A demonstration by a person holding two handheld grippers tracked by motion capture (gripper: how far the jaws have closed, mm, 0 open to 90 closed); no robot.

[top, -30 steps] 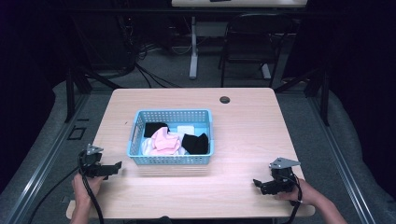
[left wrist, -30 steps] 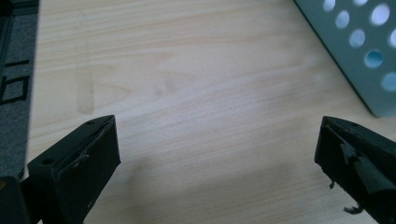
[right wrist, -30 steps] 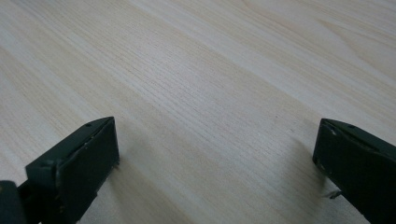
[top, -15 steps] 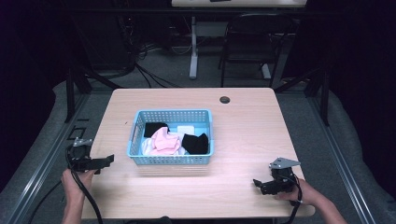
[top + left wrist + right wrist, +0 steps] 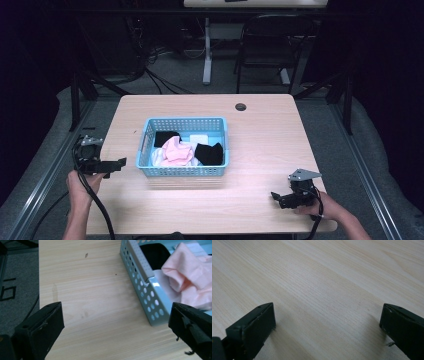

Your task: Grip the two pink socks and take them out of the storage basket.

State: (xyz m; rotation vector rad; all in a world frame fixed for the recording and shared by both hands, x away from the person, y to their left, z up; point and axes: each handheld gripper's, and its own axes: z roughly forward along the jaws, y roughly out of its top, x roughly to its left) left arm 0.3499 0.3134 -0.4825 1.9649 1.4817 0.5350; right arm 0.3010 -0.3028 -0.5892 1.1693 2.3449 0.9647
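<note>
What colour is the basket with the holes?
The plastic basket is light blue, clearest in the high view.

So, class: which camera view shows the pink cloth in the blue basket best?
The left gripper view: the pink cloth is close and large, its folds clear, just inside the blue basket. The high view shows it small but whole, between black and white pieces. The right gripper view looks at bare table.

Blue perforated basket (image 5: 184,169) mid-table, pink cloth (image 5: 176,150) crumpled inside
</note>
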